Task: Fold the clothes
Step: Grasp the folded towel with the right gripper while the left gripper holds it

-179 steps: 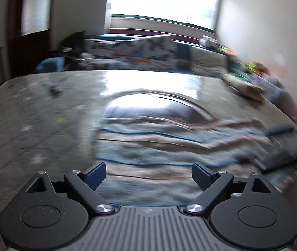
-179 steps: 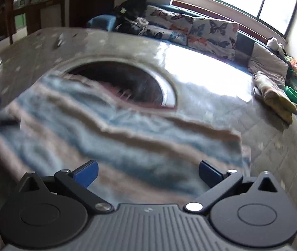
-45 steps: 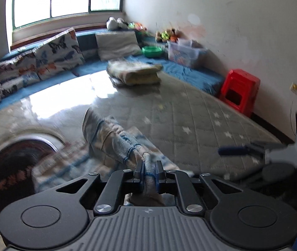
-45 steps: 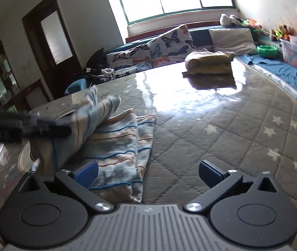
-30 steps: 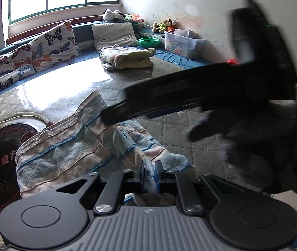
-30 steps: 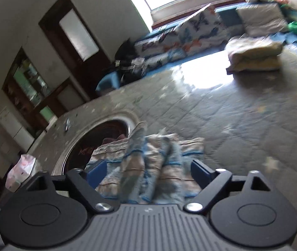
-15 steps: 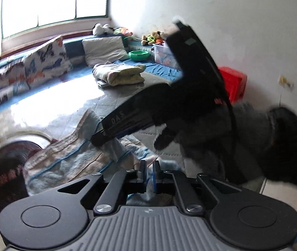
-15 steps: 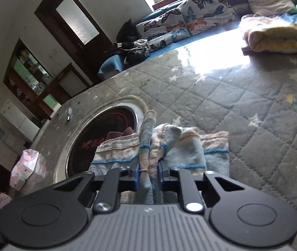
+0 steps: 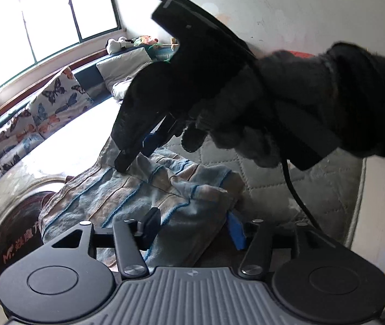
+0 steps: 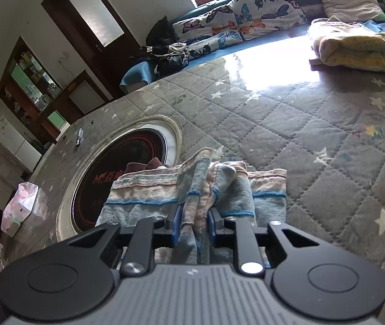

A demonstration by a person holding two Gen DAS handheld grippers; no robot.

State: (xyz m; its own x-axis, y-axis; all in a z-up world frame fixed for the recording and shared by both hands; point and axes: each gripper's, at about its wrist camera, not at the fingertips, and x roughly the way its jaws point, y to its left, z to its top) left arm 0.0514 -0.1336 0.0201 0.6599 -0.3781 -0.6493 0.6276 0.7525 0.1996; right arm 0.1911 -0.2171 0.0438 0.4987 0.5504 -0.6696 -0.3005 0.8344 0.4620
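A blue and beige striped cloth (image 9: pixel 127 197) lies partly folded on the grey quilted table cover (image 9: pixel 268 189). My left gripper (image 9: pixel 193 226) is open, its jaws spread around the cloth's near edge. My right gripper (image 10: pixel 193 226) is shut on a bunched fold of the striped cloth (image 10: pixel 206 187) and holds it slightly raised. In the left wrist view the right gripper (image 9: pixel 138 149) reaches in from the right in a dark gloved hand (image 9: pixel 246 124), its tips on the cloth's far edge.
A round dark inset (image 10: pixel 122 168) in the table sits left of the cloth. A folded yellowish blanket (image 10: pixel 355 48) lies at the far right. A pen (image 10: pixel 79 137) lies on the far left. Butterfly cushions (image 10: pixel 236 19) line a bench beyond. A tissue pack (image 10: pixel 20 205) sits at the left edge.
My left gripper has opened and let go of the cloth. My right gripper has stayed shut on the cloth's fold. The right hand fills more of the left wrist view.
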